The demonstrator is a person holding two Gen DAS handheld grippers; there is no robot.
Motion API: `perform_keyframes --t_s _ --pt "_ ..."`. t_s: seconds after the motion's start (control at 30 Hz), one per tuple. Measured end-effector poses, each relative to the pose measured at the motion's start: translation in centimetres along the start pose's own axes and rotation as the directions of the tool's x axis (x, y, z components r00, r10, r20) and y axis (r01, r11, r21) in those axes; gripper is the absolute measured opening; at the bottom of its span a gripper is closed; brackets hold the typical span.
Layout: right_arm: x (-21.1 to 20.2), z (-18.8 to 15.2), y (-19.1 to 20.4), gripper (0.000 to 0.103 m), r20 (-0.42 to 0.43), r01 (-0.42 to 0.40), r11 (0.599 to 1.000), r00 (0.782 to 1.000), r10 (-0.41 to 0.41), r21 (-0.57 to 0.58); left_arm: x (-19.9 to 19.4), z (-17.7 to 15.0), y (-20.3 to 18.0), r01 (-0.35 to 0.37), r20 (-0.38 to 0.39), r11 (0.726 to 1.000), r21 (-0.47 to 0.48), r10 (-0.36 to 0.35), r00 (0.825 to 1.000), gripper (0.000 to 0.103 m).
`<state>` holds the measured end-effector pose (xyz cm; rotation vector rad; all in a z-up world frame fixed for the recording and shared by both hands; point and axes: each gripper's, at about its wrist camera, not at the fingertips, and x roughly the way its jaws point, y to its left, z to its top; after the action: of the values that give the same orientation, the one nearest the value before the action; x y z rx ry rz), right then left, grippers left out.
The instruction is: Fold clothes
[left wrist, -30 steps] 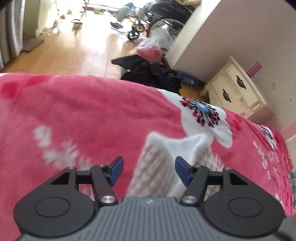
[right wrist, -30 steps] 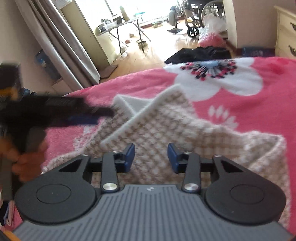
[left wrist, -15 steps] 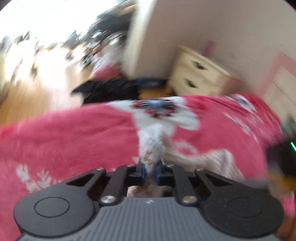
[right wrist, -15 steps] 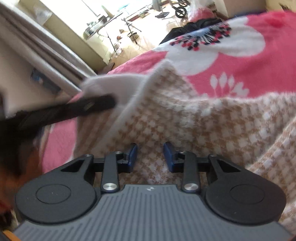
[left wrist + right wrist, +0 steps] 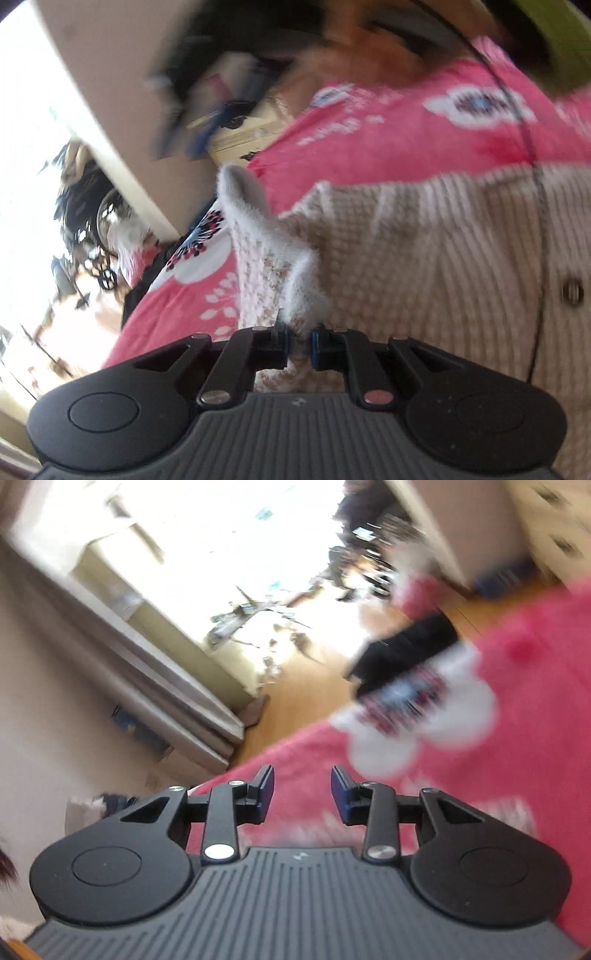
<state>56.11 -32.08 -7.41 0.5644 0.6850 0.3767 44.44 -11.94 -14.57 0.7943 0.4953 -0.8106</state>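
Note:
A beige and white checked fleece garment [image 5: 424, 251] with a button lies on the pink flowered blanket [image 5: 388, 136]. My left gripper [image 5: 299, 347] is shut on a pointed corner of this garment [image 5: 266, 251], which stands up from the pads, and the whole view is rolled to one side. In the right wrist view my right gripper [image 5: 302, 794] hovers over the pink blanket [image 5: 517, 709]. Its jaws are opening, with nothing between them. The garment does not show in that view.
Beyond the bed's edge are a wooden floor [image 5: 306, 698], a dark heap of clothes [image 5: 402, 646], a wheelchair [image 5: 92, 206] and a cream drawer unit [image 5: 243, 133]. A thin black cable [image 5: 539, 206] runs across the garment. A blurred person fills the left view's top.
The left gripper closed on the garment's corner, then rolled and carried it sideways over the garment. The right gripper rose off the garment and now looks out over bare blanket and floor.

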Motion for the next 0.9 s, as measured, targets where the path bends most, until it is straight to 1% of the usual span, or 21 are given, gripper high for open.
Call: perform_keyframes --t_s 0.03,0.07,0.1,0.13,0.17,0.2,0.23,0.27,0.3,0.33,0.43,0.47,0.53,0.57,0.63,0.67,0.73,0.83,0.87,0.9 --pt "0.5 0.7 1.3 0.034 -0.011 -0.005 0.998 1.0 0.004 -0.064 0.1 -0.2 -0.3 -0.005 -0.007 1.0 0.031 0.005 1.0 0.012" --pt "1.1 0.5 2.7 0.034 -0.036 0.0 0.991 0.999 -0.005 -0.133 0.0 -0.4 -0.5 -0.012 -0.017 0.999 0.041 0.012 1.0 0.012" --pt "1.6 -0.1 3.6 0.033 -0.067 -0.002 0.982 0.998 -0.011 -0.189 0.0 -0.6 -0.7 -0.017 -0.027 0.999 0.048 0.019 0.999 0.012" --pt "1.8 -1.2 4.2 0.033 -0.101 0.0 0.973 0.995 -0.024 -0.23 -0.1 -0.9 -0.6 -0.021 -0.041 0.999 0.034 0.022 0.999 0.012" --pt "1.8 -2.4 4.2 0.033 -0.135 0.011 0.967 0.99 -0.047 -0.253 -0.2 -1.1 -0.6 -0.025 -0.055 0.999 0.02 0.026 0.998 0.013" --pt "2.0 -4.1 3.8 0.033 -0.177 0.035 0.963 0.981 -0.085 -0.268 -0.2 -1.4 -0.6 -0.027 -0.071 1.0 0.005 0.027 0.997 0.015" --pt "2.2 -5.8 3.1 0.032 -0.21 0.077 0.955 0.968 -0.14 -0.286 -0.2 -1.7 -0.6 -0.023 -0.093 1.0 -0.017 0.022 0.995 0.017" --pt "2.5 -7.6 2.4 0.032 -0.241 0.117 0.945 0.951 -0.195 -0.304 -0.1 -1.9 -0.6 -0.02 -0.115 0.999 -0.039 0.016 0.993 0.022" --pt "3.0 -9.3 1.6 0.032 -0.27 0.146 0.937 0.933 -0.237 -0.318 -0.1 -2.2 -0.5 -0.019 -0.135 0.998 -0.059 0.011 0.991 0.024" --pt "3.2 -10.8 0.9 0.032 -0.287 0.157 0.936 0.924 -0.251 -0.314 -0.4 -2.4 -0.5 -0.023 -0.148 0.997 -0.072 0.012 0.989 0.025" --pt "2.9 -12.2 1.0 0.032 -0.226 0.177 0.933 0.94 -0.255 -0.314 -1.6 -2.8 -0.2 -0.043 -0.197 0.993 -0.112 0.02 0.98 0.028" --pt "2.9 -12.0 1.3 0.033 -0.213 0.183 0.932 0.943 -0.256 -0.312 -2.0 -2.7 0.3 -0.05 -0.223 0.988 -0.148 0.016 0.975 0.029" --pt "2.5 -11.6 1.7 0.035 -0.193 0.184 0.939 0.95 -0.246 -0.292 -3.4 -3.0 1.9 -0.074 -0.252 0.963 -0.259 0.007 0.968 0.029" --pt "2.2 -11.4 1.8 0.035 -0.19 0.185 0.94 0.951 -0.245 -0.287 -4.1 -3.1 2.8 -0.09 -0.261 0.944 -0.318 0.004 0.965 0.029" --pt "1.7 -11.1 1.9 0.035 -0.185 0.186 0.943 0.953 -0.242 -0.277 -5.5 -3.4 4.9 -0.115 -0.261 0.882 -0.456 -0.009 0.965 0.029" --pt "1.6 -11.2 2.1 0.035 -0.19 0.179 0.945 0.953 -0.236 -0.272 -5.3 -3.5 5.5 -0.088 -0.233 0.846 -0.526 -0.044 0.971 0.028" --pt "1.5 -11.3 2.3 0.035 -0.201 0.17 0.948 0.953 -0.228 -0.269 -4.7 -3.8 6.7 -0.03 -0.169 0.756 -0.654 -0.108 0.98 0.028" --pt "1.6 -12.4 2.6 0.036 -0.218 0.189 0.938 0.941 -0.258 -0.292 -3.8 -4.3 8.5 0.06 -0.061 0.591 -0.805 -0.183 0.981 0.028" --pt "1.7 -12.8 2.6 0.036 -0.223 0.199 0.934 0.937 -0.27 -0.296 -2.6 -4.3 8.5 0.073 -0.056 0.573 -0.817 -0.204 0.977 0.028" --pt "2.0 -13.1 2.5 0.036 -0.225 0.21 0.931 0.932 -0.283 -0.299 -1.0 -4.6 8.3 0.066 -0.079 0.565 -0.822 -0.227 0.971 0.028"
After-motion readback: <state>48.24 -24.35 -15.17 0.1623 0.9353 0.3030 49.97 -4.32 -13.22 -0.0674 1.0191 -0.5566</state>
